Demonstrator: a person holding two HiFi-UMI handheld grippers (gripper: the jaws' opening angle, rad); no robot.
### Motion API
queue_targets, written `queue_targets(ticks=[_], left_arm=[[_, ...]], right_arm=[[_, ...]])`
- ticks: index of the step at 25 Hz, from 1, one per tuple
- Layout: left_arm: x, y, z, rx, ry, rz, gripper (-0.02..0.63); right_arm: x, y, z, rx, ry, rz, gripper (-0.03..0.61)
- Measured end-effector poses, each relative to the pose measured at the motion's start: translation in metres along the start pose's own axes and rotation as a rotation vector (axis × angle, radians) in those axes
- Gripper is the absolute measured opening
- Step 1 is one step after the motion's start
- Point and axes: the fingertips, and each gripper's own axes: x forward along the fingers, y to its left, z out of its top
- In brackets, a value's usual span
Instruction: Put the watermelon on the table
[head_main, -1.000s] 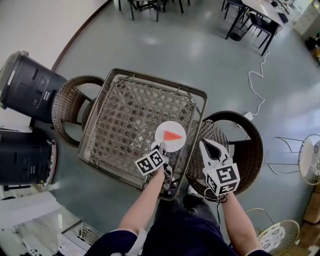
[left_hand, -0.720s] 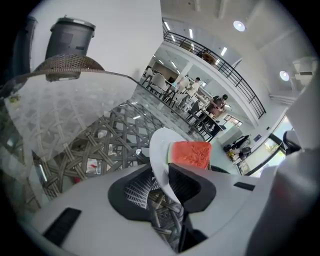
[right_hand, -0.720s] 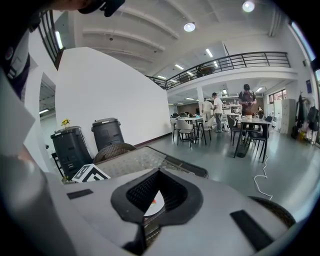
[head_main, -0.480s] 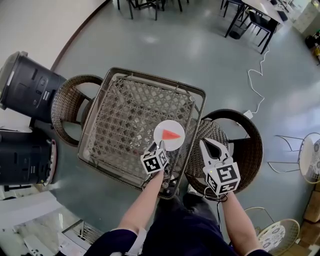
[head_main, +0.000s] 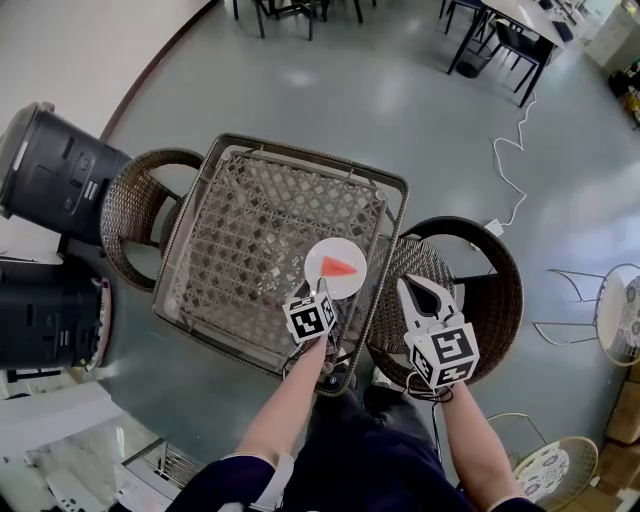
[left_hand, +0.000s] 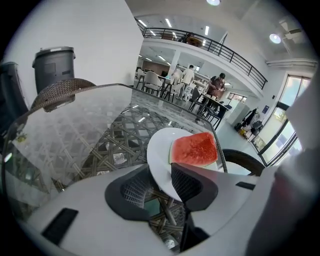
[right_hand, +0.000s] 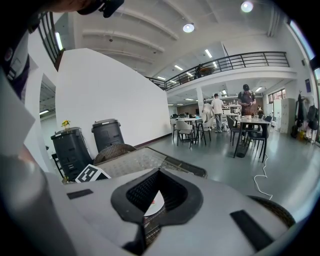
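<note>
Head view, clock directions taken from the plate.

Item: the watermelon, one red wedge with a pale rind, lies on a white plate, slightly toward the plate's 3 o'clock side. The plate stands flat on the table, a glass top over a wicker basket base. It sits in the 5 o'clock sector of that base, close to the rim.

Left gripper: positioned at 6 o'clock of the plate. Its jaws have just been opening and now stand wide apart. The near rim of the plate lies in the gap between them, and the pads no longer clamp it.

Right gripper: positioned at 4 o'clock of the plate, outside the base rim and above a wicker chair. Jaw tips meet; nothing is held between them.

Surroundings: a second wicker chair at 9 o'clock of the table, two dark bins beyond it, and a white cable on the floor at 2 o'clock.
</note>
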Motion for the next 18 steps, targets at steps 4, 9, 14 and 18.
queue_targets(ticks=[4, 9, 14, 18], left_arm=[[0.000, 0.000, 0.002, 0.023, -0.002, 0.024, 0.130], [-0.001, 0.007, 0.001, 0.086, -0.011, 0.086, 0.129], [-0.008, 0.011, 0.005, 0.088, -0.029, 0.074, 0.129], [-0.025, 0.010, 0.012, 0.099, -0.055, 0.044, 0.129]], right_arm=[[-0.002, 0.001, -0.001, 0.000, -0.003, 0.001, 0.002], [-0.005, 0.002, 0.001, -0.001, -0.008, 0.000, 0.002], [-0.007, 0.003, 0.002, 0.004, -0.017, 0.004, 0.002], [-0.006, 0.009, 0.005, 0.002, -0.027, 0.016, 0.002]])
